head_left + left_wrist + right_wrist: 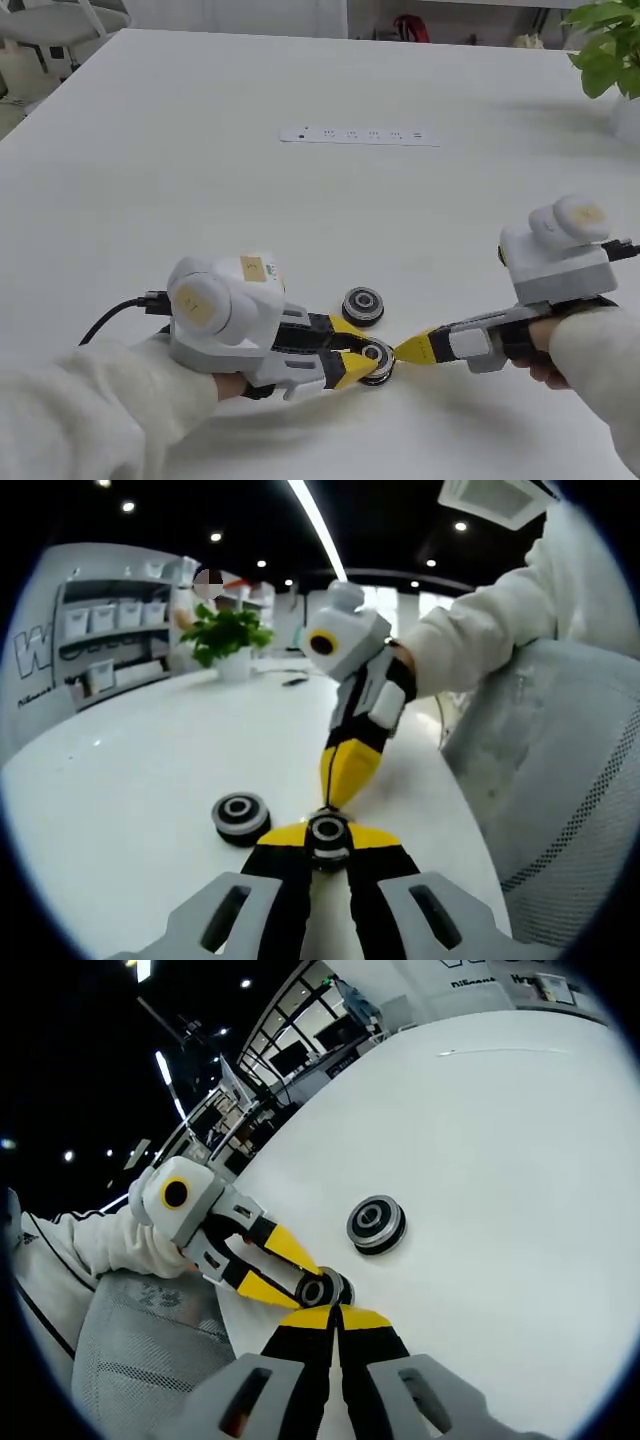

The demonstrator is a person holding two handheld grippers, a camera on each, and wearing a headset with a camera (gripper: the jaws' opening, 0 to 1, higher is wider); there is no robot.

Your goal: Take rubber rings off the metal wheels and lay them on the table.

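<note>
On a broad white counter [200, 150], the left gripper [370, 360] clamps its yellow fingers [348, 372] around a small metal wheel [378, 355] at the near side. The right gripper [402, 352] comes in from the opposite side with its fingers [425, 347] pressed together and their tips touching that wheel's rim. Whether they pinch its rubber ring cannot be told. A second wheel [362, 305], its dark ring in place, lies flat on the counter just beside them, untouched.
</note>
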